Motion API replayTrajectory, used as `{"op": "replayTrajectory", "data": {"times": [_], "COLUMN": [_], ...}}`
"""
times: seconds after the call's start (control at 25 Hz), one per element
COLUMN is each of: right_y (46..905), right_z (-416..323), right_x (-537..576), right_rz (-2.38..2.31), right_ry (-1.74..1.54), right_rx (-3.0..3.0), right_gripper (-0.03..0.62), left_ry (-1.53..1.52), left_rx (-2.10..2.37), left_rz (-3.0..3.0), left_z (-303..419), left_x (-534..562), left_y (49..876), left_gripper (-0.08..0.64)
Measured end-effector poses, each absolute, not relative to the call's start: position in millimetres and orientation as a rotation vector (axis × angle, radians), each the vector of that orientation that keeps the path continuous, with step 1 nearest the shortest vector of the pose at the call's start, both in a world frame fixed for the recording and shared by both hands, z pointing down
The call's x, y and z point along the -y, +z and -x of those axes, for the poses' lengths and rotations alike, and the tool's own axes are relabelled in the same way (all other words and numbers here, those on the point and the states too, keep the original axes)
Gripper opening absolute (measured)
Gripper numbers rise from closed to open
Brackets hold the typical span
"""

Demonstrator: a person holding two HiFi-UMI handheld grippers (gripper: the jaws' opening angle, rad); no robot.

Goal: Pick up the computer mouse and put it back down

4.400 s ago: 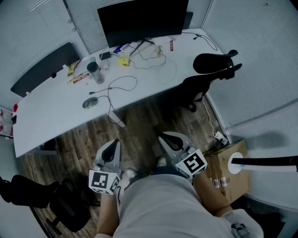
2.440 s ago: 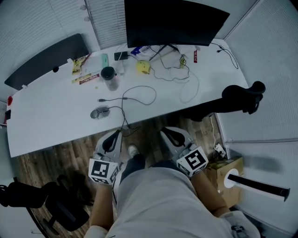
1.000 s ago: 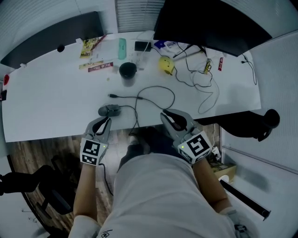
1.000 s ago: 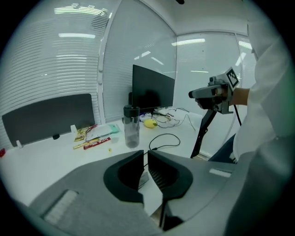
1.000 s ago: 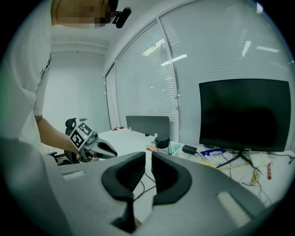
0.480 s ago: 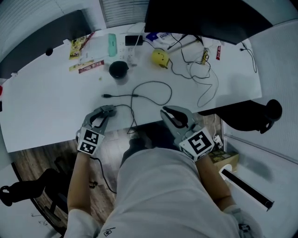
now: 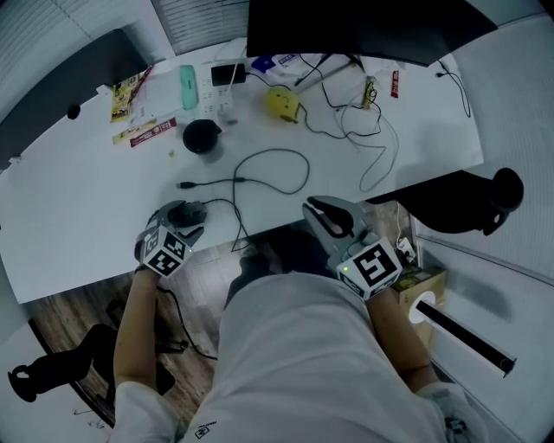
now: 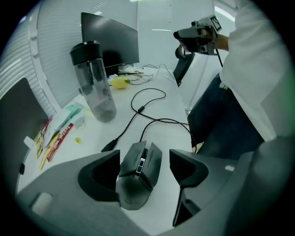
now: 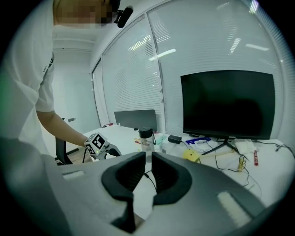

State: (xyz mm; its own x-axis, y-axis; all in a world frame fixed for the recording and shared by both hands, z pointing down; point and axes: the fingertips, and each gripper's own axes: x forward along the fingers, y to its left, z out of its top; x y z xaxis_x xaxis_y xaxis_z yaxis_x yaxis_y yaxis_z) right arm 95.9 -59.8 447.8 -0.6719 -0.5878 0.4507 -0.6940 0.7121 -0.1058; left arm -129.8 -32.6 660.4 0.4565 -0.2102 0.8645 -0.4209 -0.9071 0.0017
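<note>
The grey computer mouse [image 7: 185,210] lies on the white desk [image 7: 78,216] near its front edge, and its cable [image 7: 260,173] loops away across the desk. My left gripper [image 7: 177,221] points steeply down over it. In the left gripper view the mouse [image 8: 138,177] sits between the jaws of the left gripper [image 8: 145,166], which are opening. There is a gap on the right side, and the left pad is close beside the mouse. My right gripper [image 7: 317,208] hovers at the desk edge, shut and holding nothing. The right gripper [image 9: 148,161] points towards the monitor.
A dark-lidded bottle [image 7: 201,136] stands behind the mouse, with snack packets [image 7: 143,134] further left. A yellow object [image 7: 279,102] and loose wires lie before the black monitor [image 7: 363,26]. A black chair [image 7: 459,203] and a cardboard box [image 7: 415,285] are at the right.
My left gripper has come down from beside the desk edge onto the mouse, and its jaws have gone from shut to wide apart around it. The right gripper has drifted slightly.
</note>
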Motion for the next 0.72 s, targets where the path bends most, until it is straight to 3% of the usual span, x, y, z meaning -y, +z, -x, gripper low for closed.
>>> {"op": "replayTrajectory", "data": {"times": [0.48,0.72], "right_y": [452.7,453.2], "right_z": [-112.9,-118.8], "right_x": [61.2,65.0], "right_rz": [-1.034,-1.051], "right_ry": [0.416,0.427], "right_rx": [2.509,2.506], "right_gripper": [0.032,0.032], "left_ry": [1.588,1.525], "left_rx": [0.345,0.324], "left_rz": [-2.464,-2.453], "left_z": [127.3,128.5], "left_x": [36.1,38.3], "left_y": [692.0,695.3], "left_gripper": [0.334,0.333]}}
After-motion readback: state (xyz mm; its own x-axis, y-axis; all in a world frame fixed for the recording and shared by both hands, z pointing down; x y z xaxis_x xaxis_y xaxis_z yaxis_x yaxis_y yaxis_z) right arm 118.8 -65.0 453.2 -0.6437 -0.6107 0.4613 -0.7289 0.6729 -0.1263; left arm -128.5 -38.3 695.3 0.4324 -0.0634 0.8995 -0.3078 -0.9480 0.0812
